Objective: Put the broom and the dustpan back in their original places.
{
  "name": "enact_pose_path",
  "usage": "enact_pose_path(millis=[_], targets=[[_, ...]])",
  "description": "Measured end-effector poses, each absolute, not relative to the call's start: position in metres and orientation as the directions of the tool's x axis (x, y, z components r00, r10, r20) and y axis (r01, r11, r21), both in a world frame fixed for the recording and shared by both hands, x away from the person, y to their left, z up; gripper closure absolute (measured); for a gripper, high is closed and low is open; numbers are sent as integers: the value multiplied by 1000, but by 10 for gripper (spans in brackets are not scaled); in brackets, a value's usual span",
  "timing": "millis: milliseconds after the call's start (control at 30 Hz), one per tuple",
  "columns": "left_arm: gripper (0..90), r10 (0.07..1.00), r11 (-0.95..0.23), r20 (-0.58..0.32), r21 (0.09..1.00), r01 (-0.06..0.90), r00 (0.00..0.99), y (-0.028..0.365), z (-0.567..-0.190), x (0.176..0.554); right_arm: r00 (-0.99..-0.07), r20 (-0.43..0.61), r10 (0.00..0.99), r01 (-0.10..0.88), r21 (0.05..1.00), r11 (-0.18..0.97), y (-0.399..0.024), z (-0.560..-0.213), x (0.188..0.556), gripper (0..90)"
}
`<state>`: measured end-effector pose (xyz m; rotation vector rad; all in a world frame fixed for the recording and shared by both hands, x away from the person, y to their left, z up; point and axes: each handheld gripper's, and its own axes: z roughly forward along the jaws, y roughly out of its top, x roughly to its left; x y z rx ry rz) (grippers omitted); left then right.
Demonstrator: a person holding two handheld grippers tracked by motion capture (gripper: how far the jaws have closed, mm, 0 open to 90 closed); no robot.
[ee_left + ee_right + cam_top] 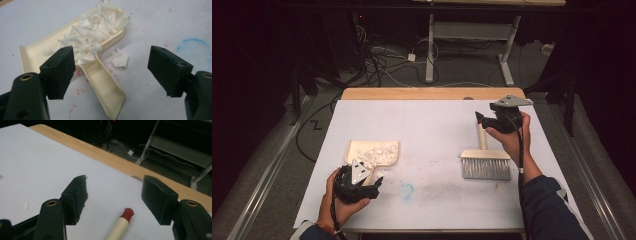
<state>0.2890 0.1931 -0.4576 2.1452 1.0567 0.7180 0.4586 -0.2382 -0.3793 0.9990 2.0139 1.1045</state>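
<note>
Both grippers stand wide and empty: my left gripper (110, 67) straddles the dustpan (82, 57) handle, which runs toward me. Brush (486, 161) handle tip lies between my right gripper (115, 195) jaws, untouched.

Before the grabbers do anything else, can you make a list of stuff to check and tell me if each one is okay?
1. Left gripper let go of the dustpan: ok, its jaws stand open with the dustpan's handle lying free between them.
2. Right gripper let go of the brush: ok, jaws open, the red-tipped handle lies free on the table.
3. Paper scraps are in the dustpan: ok, most are piled inside.
4. No scraps left behind: not ok, one scrap lies on the table beside the handle.
5. Brush lies flat: ok.
</note>
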Motion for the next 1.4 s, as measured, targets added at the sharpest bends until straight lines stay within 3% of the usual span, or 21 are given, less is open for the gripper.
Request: enact_pose_path(millis=[733, 1000, 1400], targets=[[180, 781, -536, 257, 742, 401, 569, 194, -469, 287, -597, -199, 777, 155, 922, 356, -251, -376, 385, 298], [180, 778, -536, 265, 754, 380, 569, 193, -468, 285, -618, -212, 757, 121, 926, 358, -266, -386, 354, 325], [171, 750, -567, 300, 750, 340, 589, 186, -468, 282, -611, -238, 755, 106, 921, 376, -298, -419, 308, 221]])
